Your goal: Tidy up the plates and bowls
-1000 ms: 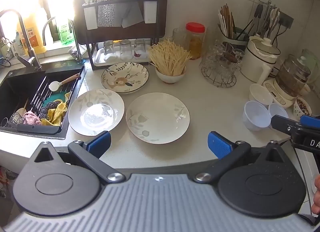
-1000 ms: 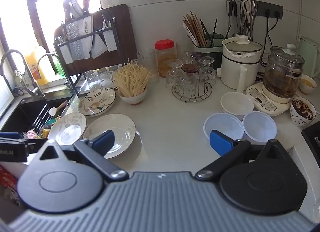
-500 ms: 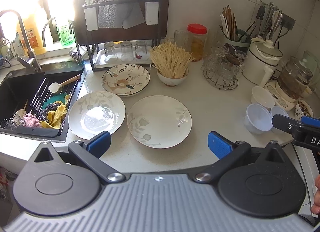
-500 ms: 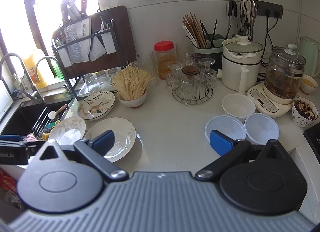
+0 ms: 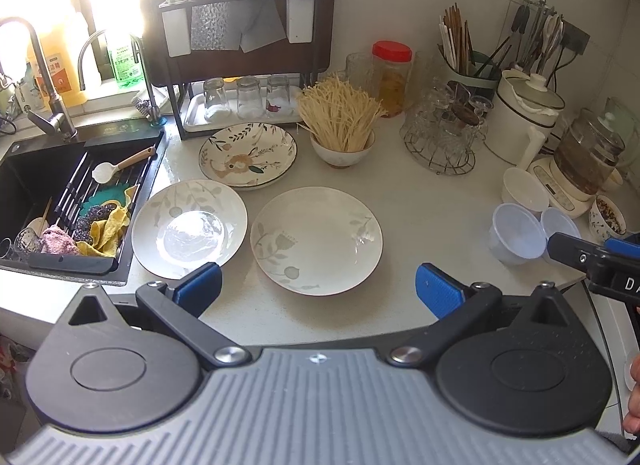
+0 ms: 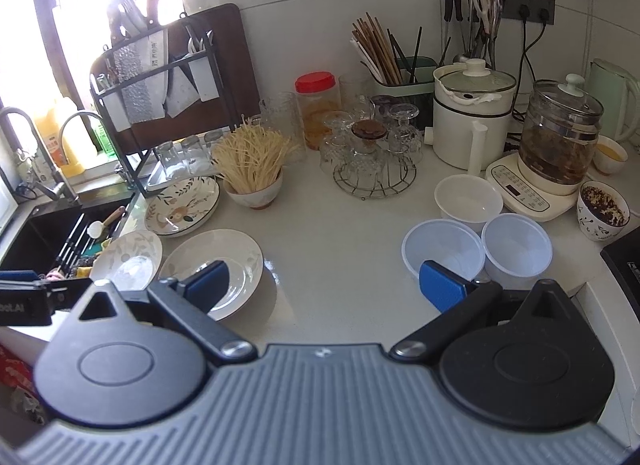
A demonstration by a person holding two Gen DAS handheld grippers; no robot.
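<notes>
Three plates lie on the white counter: a leaf-print plate (image 5: 316, 240) in the middle, a second pale plate (image 5: 189, 227) beside the sink, and a flower-painted plate (image 5: 248, 155) behind them. My left gripper (image 5: 318, 289) hovers open just in front of the middle plate, holding nothing. To the right sit two clear plastic bowls (image 6: 442, 251) (image 6: 517, 249) and a white bowl (image 6: 468, 201). My right gripper (image 6: 324, 285) is open and empty, its right finger pad (image 6: 442, 285) in front of the nearer plastic bowl. The same plates (image 6: 216, 271) appear at its left.
A black sink (image 5: 48, 193) with cloths and utensils lies at the left. A bowl of noodle sticks (image 5: 340, 133), a red-lidded jar (image 5: 392, 77), a wire rack of glasses (image 6: 370, 161), a white pot (image 6: 472, 121) and a glass kettle (image 6: 560, 141) crowd the back. A rack with knives (image 5: 240, 25) stands behind.
Both grippers have drifted slightly; the plates and bowls sit a little lower and nearer in each view. Nothing was gripped or moved.
</notes>
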